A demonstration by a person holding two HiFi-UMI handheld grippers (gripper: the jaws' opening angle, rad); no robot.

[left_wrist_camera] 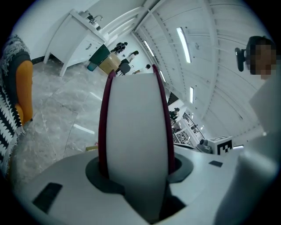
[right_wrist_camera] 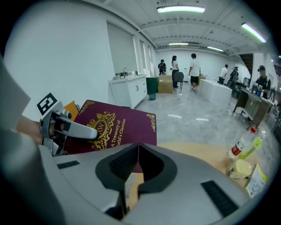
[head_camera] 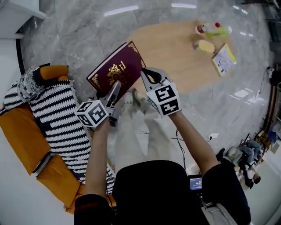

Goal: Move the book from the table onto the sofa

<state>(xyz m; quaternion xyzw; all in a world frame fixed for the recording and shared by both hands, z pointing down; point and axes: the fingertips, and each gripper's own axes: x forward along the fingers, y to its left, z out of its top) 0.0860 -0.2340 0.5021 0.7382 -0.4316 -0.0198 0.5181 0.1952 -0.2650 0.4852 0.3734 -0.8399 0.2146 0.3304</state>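
Pickup done — book [head_camera: 117, 70] is clear of the table [head_camera: 175, 48], in the air, left gripper [head_camera: 115, 88] clamped across its page block, right gripper [head_camera: 147, 75] pinched thin on its cover edge — carry left onto the sofa [head_camera: 17, 132] remains.

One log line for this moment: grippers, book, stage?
left gripper: shut on book | right gripper: shut on book | book: held off table | sofa: not reached

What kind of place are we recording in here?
Probably a big open-plan lab or office with a mock living-room corner. It has long ceiling strip lights and white counters, with people standing about. There is also an orange sofa near a wooden table on a marble-look floor.
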